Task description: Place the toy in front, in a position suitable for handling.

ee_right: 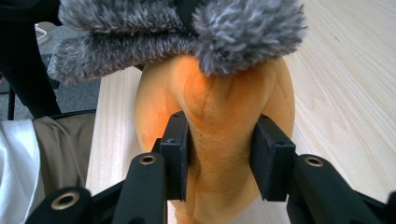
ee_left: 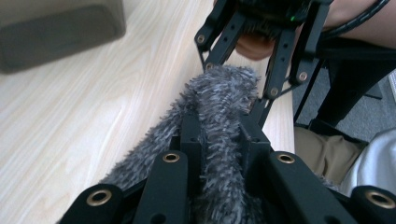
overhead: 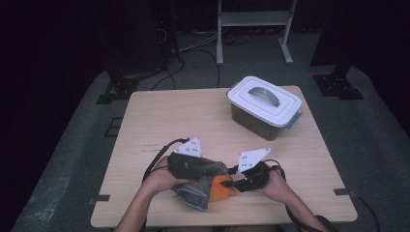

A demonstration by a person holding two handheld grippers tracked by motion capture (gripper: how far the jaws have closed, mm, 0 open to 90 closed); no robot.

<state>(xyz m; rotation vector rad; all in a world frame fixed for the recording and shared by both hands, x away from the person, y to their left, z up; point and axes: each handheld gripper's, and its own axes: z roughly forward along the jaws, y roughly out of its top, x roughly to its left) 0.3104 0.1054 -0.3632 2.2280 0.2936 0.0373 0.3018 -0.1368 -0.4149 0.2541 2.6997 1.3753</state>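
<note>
Right gripper view: orange plush part (ee_right: 219,135) of a soft toy sits between the jaws, both pads pressed into its sides, fabric bulging between them. So the right gripper (ee_right: 219,154) is clamped on the orange plush. Grey shaggy part (ee_right: 177,32) lies on top of the orange, touching it.

Left gripper view: left gripper (ee_left: 217,140) is closed on a fold of the grey shaggy plush (ee_left: 219,107), fur squeezed between the pads. Right gripper's linkage faces it from the far side, just beyond the fur.

High view: toy lies at the near edge of the table (overhead: 159,121), roughly centred, grey part (overhead: 196,193) to the left, orange part (overhead: 221,188) to the right. Left gripper (overhead: 212,169) comes in from the left, right gripper (overhead: 232,180) from the right, tips nearly meeting over the toy. A hand is behind each.

Grey storage box with white lid and handle (overhead: 264,106) stands at the far right of the table, lid on, well apart from the toy. Dark floor with cables and a metal frame beyond the table.
</note>
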